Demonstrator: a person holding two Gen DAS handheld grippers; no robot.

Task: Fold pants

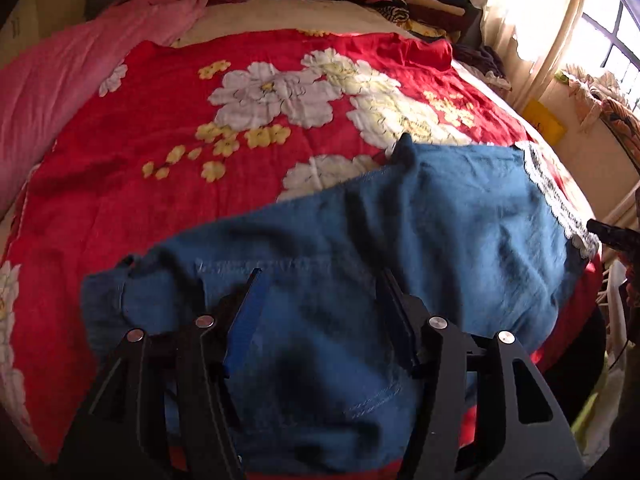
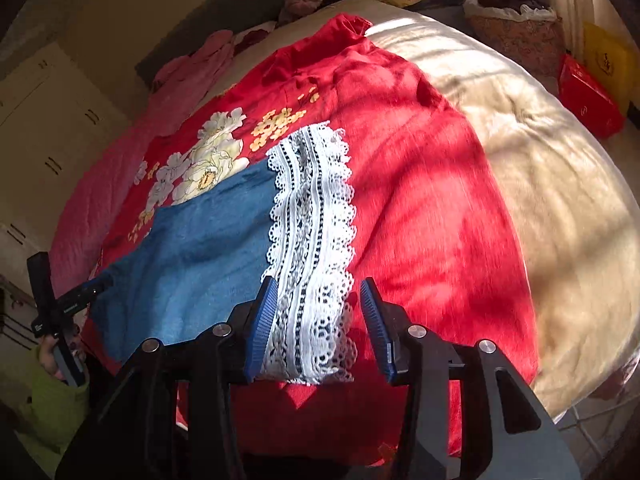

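In the left wrist view, the left tool (image 1: 320,316) sits low in the frame with its jaws spread apart, released, hovering over the waist end of the blue pants (image 1: 360,248). The pants lie across the lower centre and right of the frame on a red floral bedspread (image 1: 160,120), which covers the bed. A ridge of bunched cloth runs up the middle of the pants toward the frame's centre. If the jaws close from here they may catch only the top layer, or bite the bedspread beneath as well, and the fold would then drag the cover along. The ridge could also be pressed into a crease.

In the right wrist view, the right tool (image 2: 318,320) is at the lower centre, jaws apart and holding nothing, straddling the white lace hem (image 2: 312,220) at the leg end of the pants (image 2: 200,248). The lace is openwork and looks loose, so a pad could snag it or grip lace alone, letting the denim slip behind. The left tool (image 2: 60,308) shows at the left edge. Uneven lifting between the two ends would skew the fold.
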